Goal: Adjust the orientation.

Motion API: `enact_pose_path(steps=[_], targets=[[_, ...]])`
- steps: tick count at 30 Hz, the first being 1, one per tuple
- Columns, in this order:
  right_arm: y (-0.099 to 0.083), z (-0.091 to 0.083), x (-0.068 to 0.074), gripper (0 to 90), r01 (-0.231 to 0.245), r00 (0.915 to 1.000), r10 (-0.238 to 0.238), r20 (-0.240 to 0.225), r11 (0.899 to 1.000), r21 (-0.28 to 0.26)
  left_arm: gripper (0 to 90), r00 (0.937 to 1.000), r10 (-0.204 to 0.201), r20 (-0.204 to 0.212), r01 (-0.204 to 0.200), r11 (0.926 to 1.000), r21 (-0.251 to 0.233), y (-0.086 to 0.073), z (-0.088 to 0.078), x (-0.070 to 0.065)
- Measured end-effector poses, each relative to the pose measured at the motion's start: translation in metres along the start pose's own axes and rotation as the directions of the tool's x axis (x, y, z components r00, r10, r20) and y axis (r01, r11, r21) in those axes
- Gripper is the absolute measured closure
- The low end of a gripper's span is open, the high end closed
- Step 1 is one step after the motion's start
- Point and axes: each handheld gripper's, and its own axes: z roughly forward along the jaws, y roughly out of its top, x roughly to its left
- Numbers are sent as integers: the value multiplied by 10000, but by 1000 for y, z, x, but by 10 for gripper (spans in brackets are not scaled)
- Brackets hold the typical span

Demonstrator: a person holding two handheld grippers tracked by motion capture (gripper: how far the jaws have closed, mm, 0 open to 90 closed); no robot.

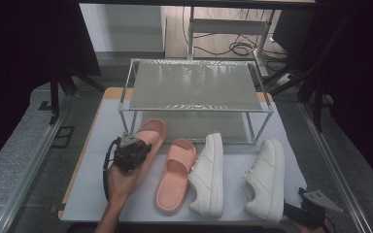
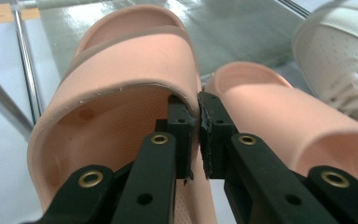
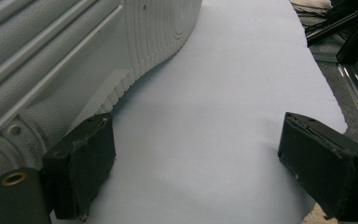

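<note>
Your left gripper (image 1: 135, 145) points away from you, forearm extended, jaws nearly shut; your right gripper (image 1: 291, 209) rests low at your right, jaws spread wide

no readable text, label, brand or number shows on the shoes, rack or table

On the table (image 1: 102, 189), a metal two-level rack (image 1: 194, 87) stands at the far edge, the second pink slipper (image 1: 176, 175) lies near the front edge, and two white sneakers (image 1: 209, 174) lie toward the front right corner.
</note>
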Motion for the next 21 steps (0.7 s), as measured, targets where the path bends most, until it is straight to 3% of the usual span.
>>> enact_pose_path(steps=[21], targets=[[0, 0, 0, 106, 1, 10000, -1, -7, 10000, -2, 831, 9949, -406, -926, 379, 9988, -310, 24, 55, 2]])
